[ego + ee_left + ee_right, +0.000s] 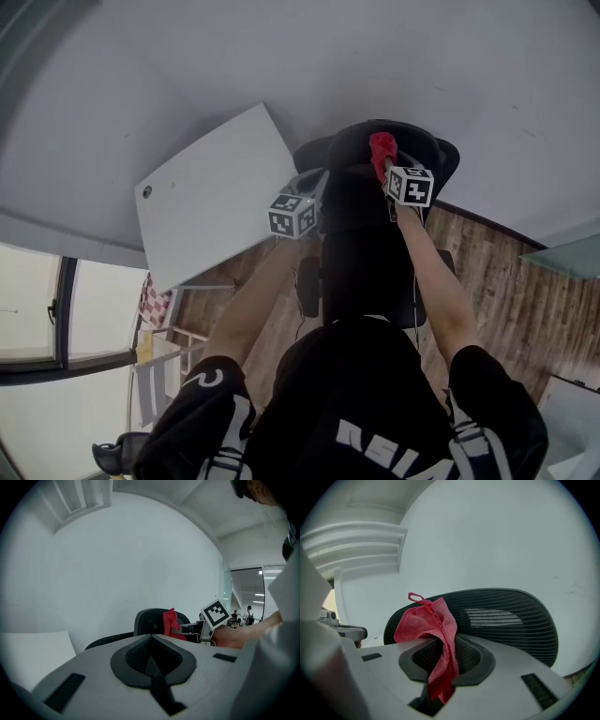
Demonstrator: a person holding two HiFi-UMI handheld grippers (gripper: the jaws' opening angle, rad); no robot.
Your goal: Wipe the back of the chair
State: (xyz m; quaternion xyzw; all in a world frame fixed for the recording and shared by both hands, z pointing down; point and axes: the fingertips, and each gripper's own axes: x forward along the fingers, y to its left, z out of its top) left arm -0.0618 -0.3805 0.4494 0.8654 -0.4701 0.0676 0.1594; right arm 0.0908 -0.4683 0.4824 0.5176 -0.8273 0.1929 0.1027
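The black mesh chair back (352,199) sits upper centre in the head view, near a white wall (309,56). At its top, the right hand-held gripper (440,667) pinches a red cloth (427,620). The left hand-held gripper (152,667), jaws pressed together and empty, hangs just left of the chair, beside a white surface (211,187).

In the head view the chair back (361,248) and the person's torso hide the seat; the right hand-held gripper (385,172) has its jaws behind its marker cube (410,186); a red-checked thing (154,302), half covered by the near corner of the counter (211,178), is too small to identify; in the right gripper view the red cloth (436,639) vanishes downward into the slot between the closed jaws; in the left gripper view the picture's edge cuts the counter, and distant figures (247,616) are too small to tell.
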